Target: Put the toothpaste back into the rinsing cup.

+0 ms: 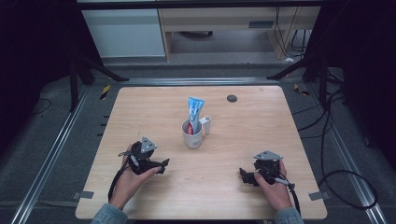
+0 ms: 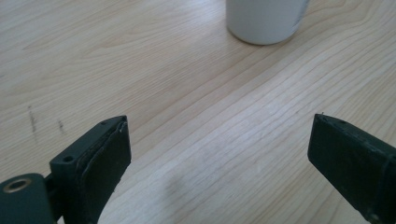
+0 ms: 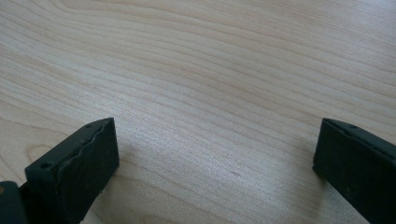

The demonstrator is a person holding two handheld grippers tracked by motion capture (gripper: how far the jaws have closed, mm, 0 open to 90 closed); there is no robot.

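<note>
Wooden table (image 1: pixel 233 154), dark round grommet (image 1: pixel 232 98) near far edge

No readable text, brand, number or sign anywhere. Toothpaste tube (image 1: pixel 195 112) standing in white mug (image 1: pixel 192 135) carried blue, white and red print, too small and blurred to read. Mug wall in left gripper view (image 2: pixel 264 21) was plain white, unmarked. Desk (image 1: pixel 233 186) surface bore wood grain only, no labels.
</note>
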